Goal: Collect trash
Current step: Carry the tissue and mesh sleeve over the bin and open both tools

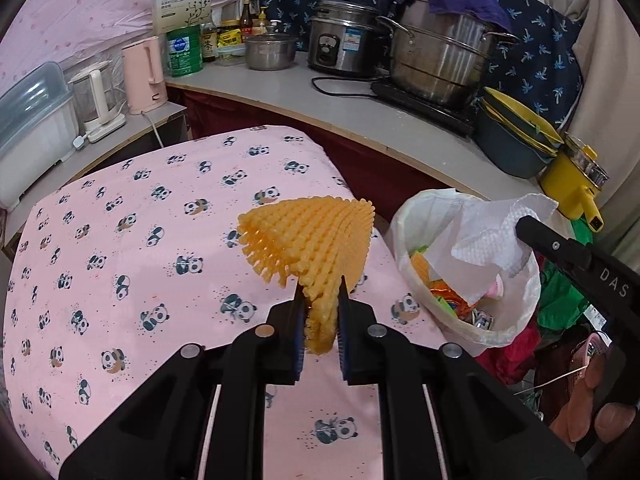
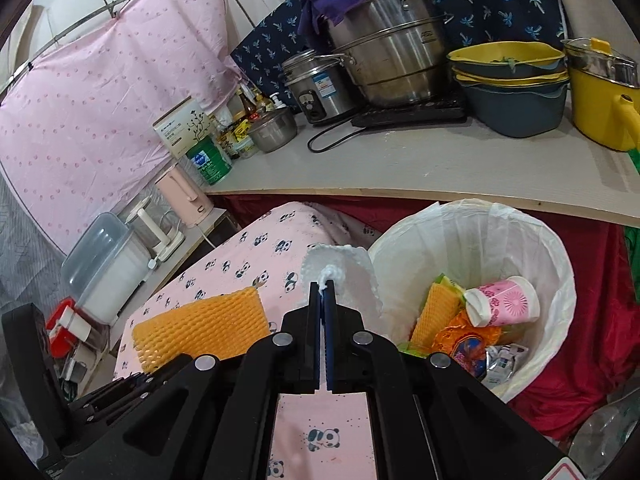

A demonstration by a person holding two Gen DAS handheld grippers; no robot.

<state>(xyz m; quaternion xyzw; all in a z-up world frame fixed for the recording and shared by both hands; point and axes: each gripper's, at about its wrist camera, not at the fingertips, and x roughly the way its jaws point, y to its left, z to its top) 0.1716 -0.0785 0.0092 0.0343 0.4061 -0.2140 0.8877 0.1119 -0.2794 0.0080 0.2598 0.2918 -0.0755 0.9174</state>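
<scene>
My left gripper (image 1: 319, 294) is shut on an orange foam fruit net (image 1: 308, 240) and holds it above the panda-print table (image 1: 120, 240). The net also shows in the right wrist view (image 2: 200, 326). My right gripper (image 2: 324, 285) is shut on a white paper towel (image 2: 340, 270), held near the left rim of the trash bin (image 2: 556, 280). In the left wrist view the towel (image 1: 492, 236) hangs over the bin (image 1: 404, 220). The bin has a white liner and holds a pink cup (image 2: 504, 300), another orange net and wrappers.
A counter (image 2: 400, 160) behind the bin carries steel pots (image 2: 384, 56), a rice cooker (image 2: 316, 88), stacked basins (image 2: 512, 92) and a yellow pot (image 2: 600, 104). A pink kettle (image 1: 144, 76) and a plastic box (image 1: 32, 120) stand at the left. Red cloth (image 2: 580, 360) lies around the bin.
</scene>
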